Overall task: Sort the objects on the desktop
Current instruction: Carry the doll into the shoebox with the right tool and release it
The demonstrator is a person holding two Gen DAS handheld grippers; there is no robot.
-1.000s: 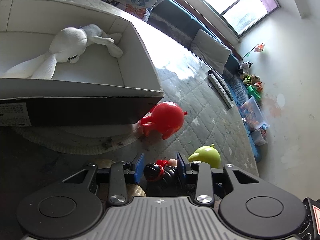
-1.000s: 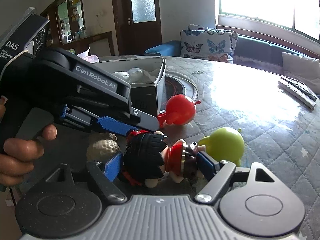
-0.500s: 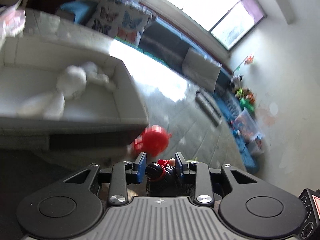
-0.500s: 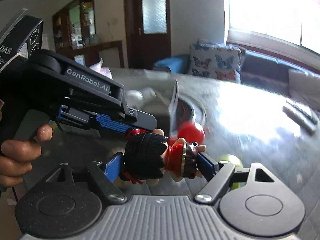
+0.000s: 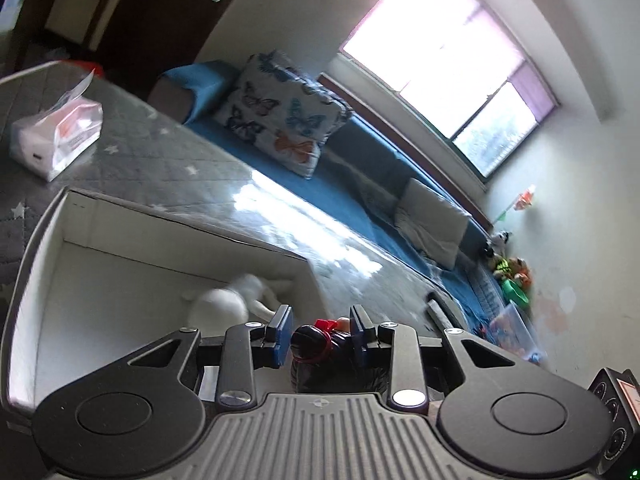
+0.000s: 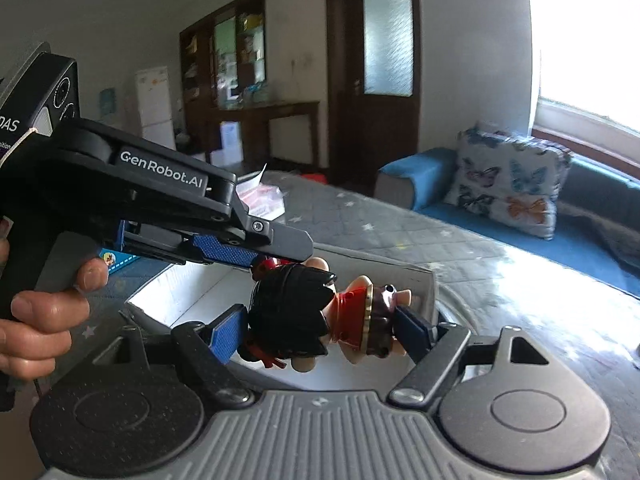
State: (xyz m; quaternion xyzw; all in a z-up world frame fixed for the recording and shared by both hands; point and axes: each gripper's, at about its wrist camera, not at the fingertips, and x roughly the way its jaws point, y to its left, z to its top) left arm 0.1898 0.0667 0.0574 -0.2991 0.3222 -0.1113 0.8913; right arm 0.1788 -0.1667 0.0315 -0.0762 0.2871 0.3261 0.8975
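A doll figure (image 6: 308, 316) with black spiky hair and a red outfit is held in the air by both grippers. My right gripper (image 6: 320, 330) is shut on it, one pad at its head and one at its feet. My left gripper (image 5: 322, 334) is shut on the same figure (image 5: 316, 344) from the side, and it shows in the right wrist view (image 6: 224, 248) coming in from the left. The figure hangs over the near rim of a white cardboard box (image 5: 120, 248). A white plush rabbit (image 5: 228, 300) lies inside the box.
A pack of tissues (image 5: 56, 136) lies on the grey quilted table (image 5: 168, 160) beyond the box. A blue sofa with a butterfly cushion (image 5: 280, 116) runs along the window wall. A remote (image 5: 440, 312) lies on the table to the right.
Both grippers have lifted the figure off the table and carried it up over the box. The red and green toys have dropped out of view.
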